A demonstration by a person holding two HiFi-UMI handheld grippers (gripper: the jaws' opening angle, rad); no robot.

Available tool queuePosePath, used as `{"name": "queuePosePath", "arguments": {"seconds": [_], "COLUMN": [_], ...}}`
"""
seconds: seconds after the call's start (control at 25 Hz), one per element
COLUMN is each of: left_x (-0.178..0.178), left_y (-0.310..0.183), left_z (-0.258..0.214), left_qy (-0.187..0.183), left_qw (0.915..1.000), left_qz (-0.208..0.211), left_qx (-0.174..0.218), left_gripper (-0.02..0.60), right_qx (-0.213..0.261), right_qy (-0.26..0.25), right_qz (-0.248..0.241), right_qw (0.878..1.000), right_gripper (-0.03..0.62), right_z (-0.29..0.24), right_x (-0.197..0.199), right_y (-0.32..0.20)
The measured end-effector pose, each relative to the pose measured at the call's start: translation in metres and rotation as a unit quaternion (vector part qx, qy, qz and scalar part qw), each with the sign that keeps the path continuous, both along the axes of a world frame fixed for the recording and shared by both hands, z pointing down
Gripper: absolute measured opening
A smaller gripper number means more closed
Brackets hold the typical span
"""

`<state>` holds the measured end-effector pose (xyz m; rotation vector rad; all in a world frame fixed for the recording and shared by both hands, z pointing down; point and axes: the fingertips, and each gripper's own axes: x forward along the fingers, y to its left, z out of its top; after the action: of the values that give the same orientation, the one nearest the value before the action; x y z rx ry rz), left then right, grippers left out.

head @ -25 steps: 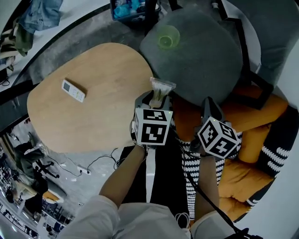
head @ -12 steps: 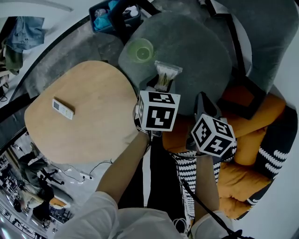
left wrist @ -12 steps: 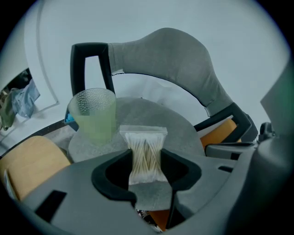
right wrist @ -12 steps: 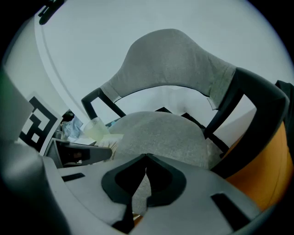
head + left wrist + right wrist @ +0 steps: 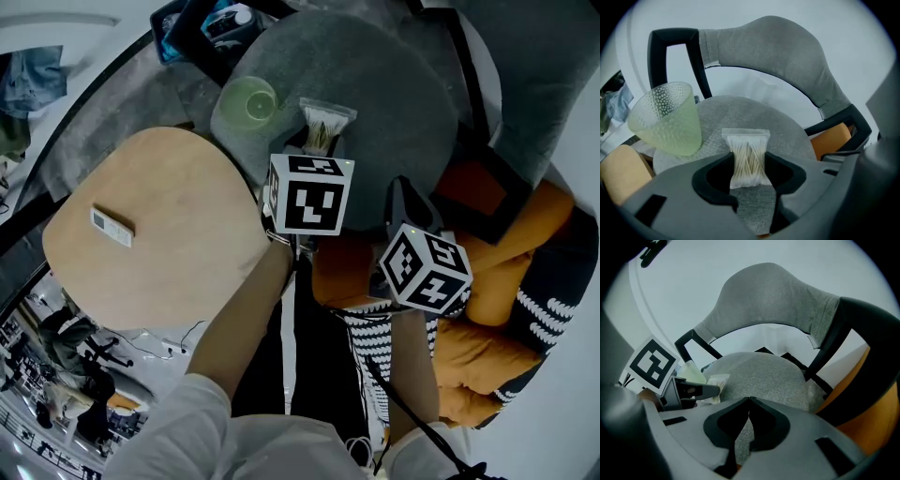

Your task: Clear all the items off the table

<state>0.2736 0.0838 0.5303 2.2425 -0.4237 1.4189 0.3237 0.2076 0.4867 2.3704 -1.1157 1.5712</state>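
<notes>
My left gripper (image 5: 319,152) is shut on a clear packet of cotton swabs (image 5: 326,126), which stands upright between the jaws (image 5: 746,154). It hangs over the grey chair seat (image 5: 384,94), just right of a pale green ribbed cup (image 5: 249,101) that lies on the seat (image 5: 668,119). My right gripper (image 5: 400,199) hovers over the seat's near edge, shut with nothing in it (image 5: 749,405). In the right gripper view the left gripper (image 5: 696,390) and its packet (image 5: 716,381) show at the left. A white remote (image 5: 112,226) lies on the wooden table (image 5: 187,187).
The chair's grey backrest (image 5: 773,51) and black frame (image 5: 696,61) rise behind the seat. Orange cushions (image 5: 506,272) and a black-and-white striped cushion (image 5: 553,291) lie to the right. A blue box of items (image 5: 211,23) sits beyond the table.
Both grippers have moved away from the table's edge toward the chair. The swab packet now hangs over the seat next to the green cup. The right gripper followed, still shut.
</notes>
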Motion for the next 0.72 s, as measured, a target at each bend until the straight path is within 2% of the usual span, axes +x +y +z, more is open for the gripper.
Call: {"name": "queuePosePath", "arguments": {"seconds": [0.44, 0.72], "left_x": [-0.008, -0.039], "left_y": [0.007, -0.002], "left_z": [-0.013, -0.036], "left_qy": [0.021, 0.038], "left_qw": [0.9998, 0.9990], "left_qz": [0.006, -0.025], "left_qx": [0.001, -0.005], "left_gripper": [0.221, 0.221], "right_qx": [-0.004, -0.003], "right_qy": [0.005, 0.017], "right_qz": [-0.006, -0.022], "right_qw": [1.000, 1.000], "right_gripper": [0.025, 0.025], "right_z": [-0.004, -0.019], "right_x": [-0.003, -0.017], "right_y": [-0.003, -0.017]}}
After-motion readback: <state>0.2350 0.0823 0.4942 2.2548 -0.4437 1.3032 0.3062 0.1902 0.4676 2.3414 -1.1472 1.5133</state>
